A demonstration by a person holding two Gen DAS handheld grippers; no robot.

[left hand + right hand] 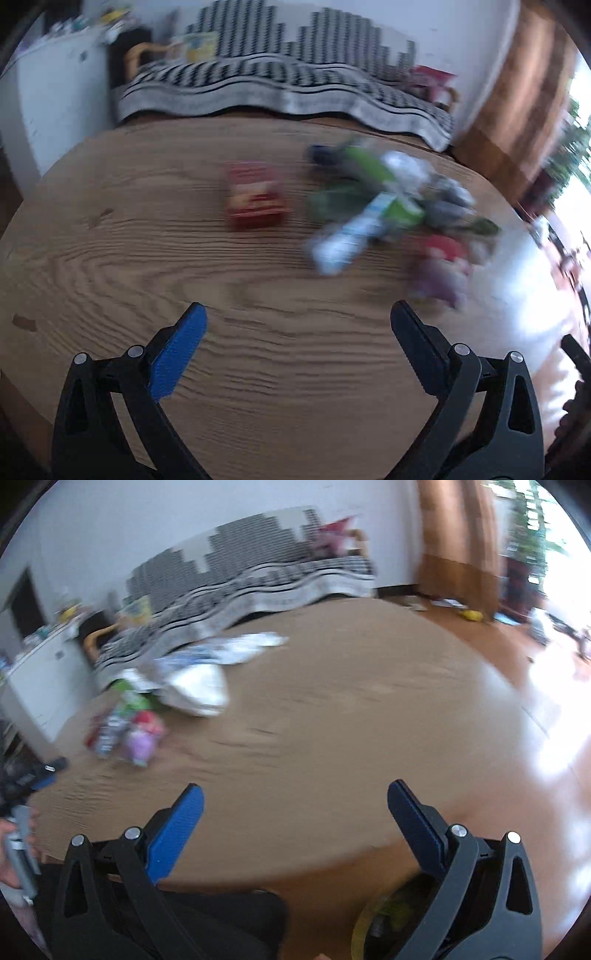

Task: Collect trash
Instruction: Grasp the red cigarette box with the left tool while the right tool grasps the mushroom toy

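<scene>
Your left gripper [298,317]: jaws spread wide, nothing between them, above bare table [110,258]. Your right gripper [294,799]: also wide apart, empty, over table's near edge. Trash [391,214] blurred: heap of green, white, purple wrappers at table's far right in left view. Red box [255,195] just left of heap, apart. White bag [195,690] beside heap.

Black gripper [297,317] frames, blue pads, silver screws.
</scene>
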